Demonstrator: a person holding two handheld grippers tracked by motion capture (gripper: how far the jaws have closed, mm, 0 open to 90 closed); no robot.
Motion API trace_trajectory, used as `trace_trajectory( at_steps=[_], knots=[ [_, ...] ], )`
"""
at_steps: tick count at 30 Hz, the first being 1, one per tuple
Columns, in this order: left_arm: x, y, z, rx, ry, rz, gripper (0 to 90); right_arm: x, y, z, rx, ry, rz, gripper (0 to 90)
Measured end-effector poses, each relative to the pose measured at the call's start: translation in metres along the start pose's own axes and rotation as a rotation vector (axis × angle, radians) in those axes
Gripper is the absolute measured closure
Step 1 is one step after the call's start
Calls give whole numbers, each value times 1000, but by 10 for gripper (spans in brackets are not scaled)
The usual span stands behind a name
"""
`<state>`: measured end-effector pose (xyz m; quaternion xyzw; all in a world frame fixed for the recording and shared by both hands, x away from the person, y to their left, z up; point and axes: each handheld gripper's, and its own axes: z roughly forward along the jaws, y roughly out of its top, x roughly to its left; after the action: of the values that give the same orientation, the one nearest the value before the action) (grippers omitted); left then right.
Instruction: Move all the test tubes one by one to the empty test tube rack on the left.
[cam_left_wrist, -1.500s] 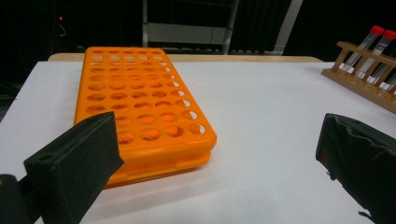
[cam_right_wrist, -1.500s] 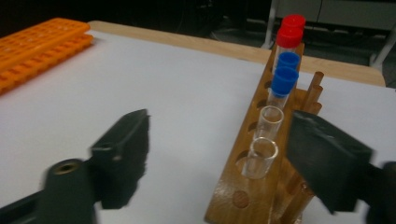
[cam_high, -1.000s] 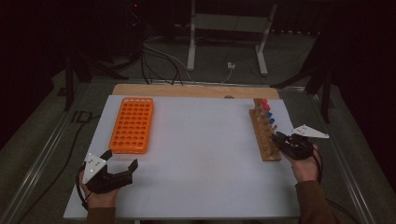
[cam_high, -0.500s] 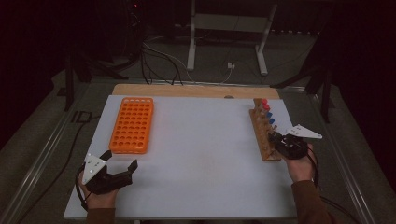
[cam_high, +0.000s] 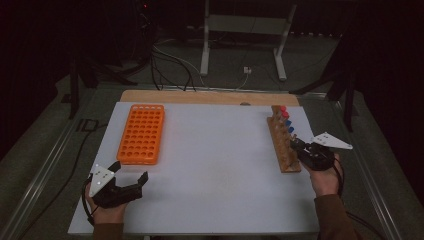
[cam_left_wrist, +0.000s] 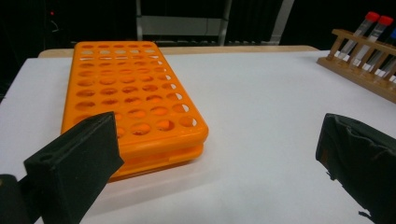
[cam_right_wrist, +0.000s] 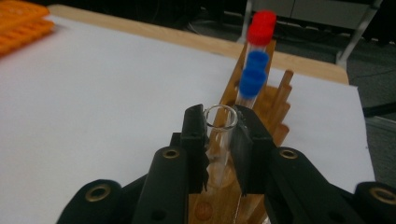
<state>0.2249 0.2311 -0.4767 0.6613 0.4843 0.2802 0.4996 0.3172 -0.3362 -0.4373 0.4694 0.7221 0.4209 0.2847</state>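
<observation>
Your right gripper (cam_right_wrist: 219, 128) has its two fingers (cam_right_wrist: 194, 140) clamped on one uncapped clear test tube (cam_right_wrist: 219, 135), which stands in the wooden rack (cam_right_wrist: 261, 100). The pads press on the glass just below its open rim, one on each side. In the high view that gripper (cam_high: 299, 145) sits at the near end of the rack (cam_high: 282, 145), with your right hand (cam_high: 324, 177) behind it.

Beyond your fingertips, further along the rack, you have four capped tubes in a row: two with blue caps (cam_right_wrist: 254, 72) nearest the clamped tube, then two with red caps (cam_right_wrist: 260, 27) past them. That makes five tubes in the rack in all, four capped and one open. How many empty holes remain in the rack cannot be counted from these pictures.

Your left gripper (cam_left_wrist: 215, 154) has its two fingers (cam_left_wrist: 79, 158) wide apart with nothing between them but bare white table (cam_left_wrist: 261, 121). In the high view it (cam_high: 130, 172) rests low on the near left of the table (cam_high: 215, 165), held in your left hand (cam_high: 107, 210).

One orange tube rack (cam_left_wrist: 133, 107) lies flat just ahead of the left finger, its many round holes all empty; in the high view it (cam_high: 141, 133) is just beyond your left fingertips and well apart from the wooden rack (cam_left_wrist: 362, 65) across the table.
</observation>
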Motion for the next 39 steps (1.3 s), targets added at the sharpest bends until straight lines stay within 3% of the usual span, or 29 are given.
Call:
trace_trajectory(
  at_steps=[14, 17, 21, 25, 31, 34, 37, 39],
  knots=[
    [-8, 6, 4, 5, -41, 34, 4, 2, 30, -27, -79, 27, -34, 758],
    [-14, 15, 6, -5, -55, 67, 4, 6, 33, -29, -88, 43, -40, 759],
    [-19, 23, 9, -7, -77, 74, 4, 10, 36, -30, -99, 63, -42, 759],
    [-28, 34, 18, 5, -106, 75, 4, 22, 41, -28, -99, 119, -45, 758],
    [-47, 49, 40, -6, -160, 113, 4, 42, 45, -19, -93, 186, -60, 758],
    [-58, 54, 54, -7, -186, 131, 19, 49, 47, -14, -90, 211, -63, 758],
    [-77, 60, 70, 13, -228, 157, 20, 65, 51, -6, -81, 252, -80, 758],
    [-82, 61, 74, 18, -239, 168, 21, 74, 53, -1, -76, 273, -87, 758]
  ],
)
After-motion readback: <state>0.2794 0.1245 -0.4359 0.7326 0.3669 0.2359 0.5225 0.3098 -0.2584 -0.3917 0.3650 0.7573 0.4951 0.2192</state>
